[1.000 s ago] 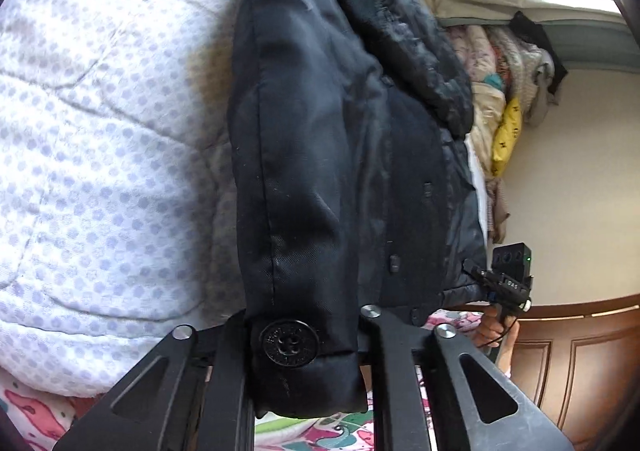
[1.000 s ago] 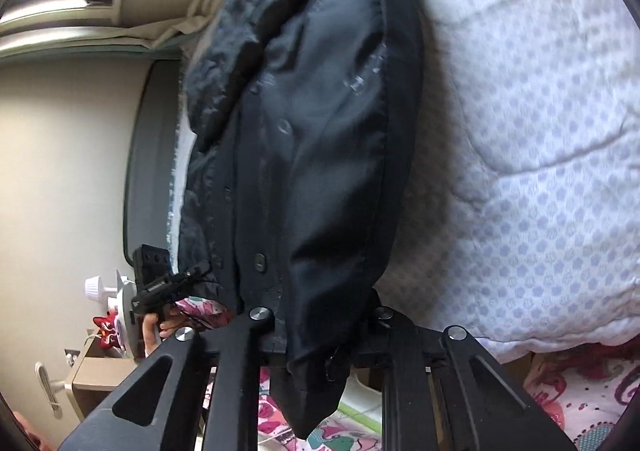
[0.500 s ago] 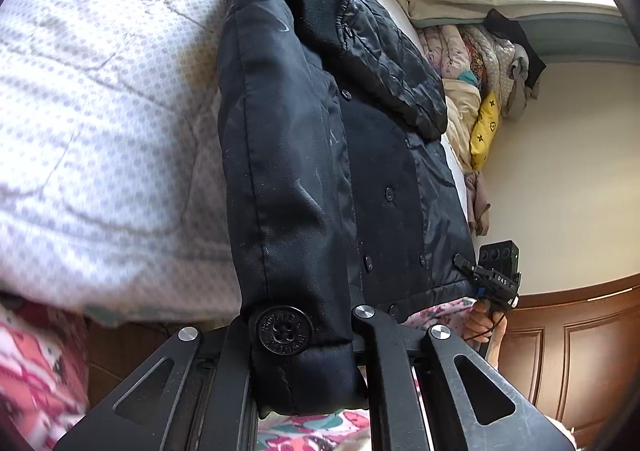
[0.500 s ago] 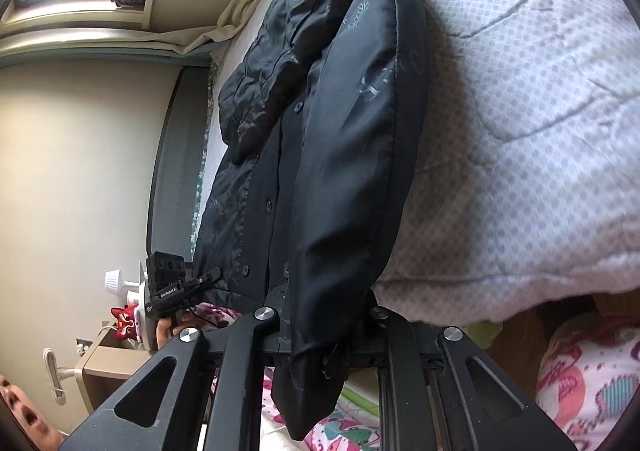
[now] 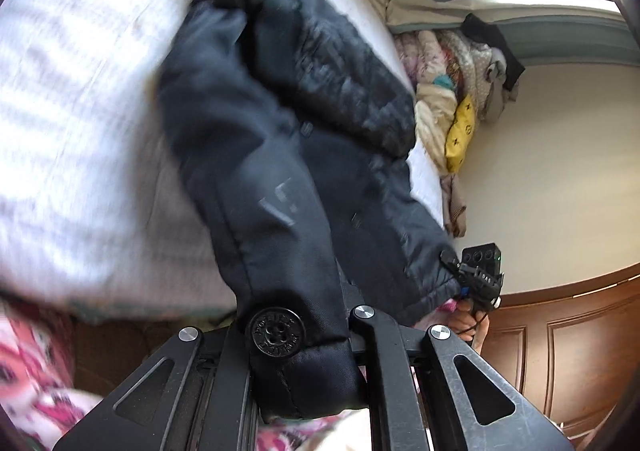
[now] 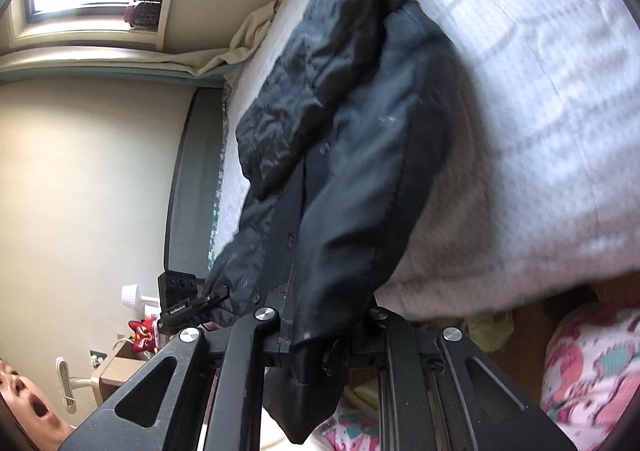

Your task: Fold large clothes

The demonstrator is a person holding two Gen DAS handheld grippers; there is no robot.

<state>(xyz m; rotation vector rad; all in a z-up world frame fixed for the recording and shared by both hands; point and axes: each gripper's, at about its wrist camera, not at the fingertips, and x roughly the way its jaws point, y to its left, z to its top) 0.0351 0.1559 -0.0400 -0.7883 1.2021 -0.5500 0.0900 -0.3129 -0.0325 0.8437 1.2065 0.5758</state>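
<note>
A large black jacket [image 5: 280, 139] lies stretched over a white quilted bed [image 5: 72, 99], its body hanging past the bed's edge. My left gripper [image 5: 304, 335] is shut on one sleeve cuff, which bears a big black button [image 5: 275, 332]. My right gripper [image 6: 320, 331] is shut on the other sleeve cuff [image 6: 316, 375]. The jacket also shows in the right wrist view [image 6: 352, 155]. Each gripper shows in the other's view, at the jacket's hem: the right one [image 5: 478, 275], the left one [image 6: 180, 303].
A pile of clothes [image 5: 452, 99] lies at the bed's far end under a window. A wooden cabinet [image 5: 560, 351] stands at the right. A nightstand with a small lamp [image 6: 132, 299] stands beside the bed. Pink patterned fabric [image 6: 592, 371] shows below.
Both grippers have pulled back and away from the bed with the cuffs held. The jacket has slid toward the bed's edge and more of the room shows. The views are blurred by motion.
</note>
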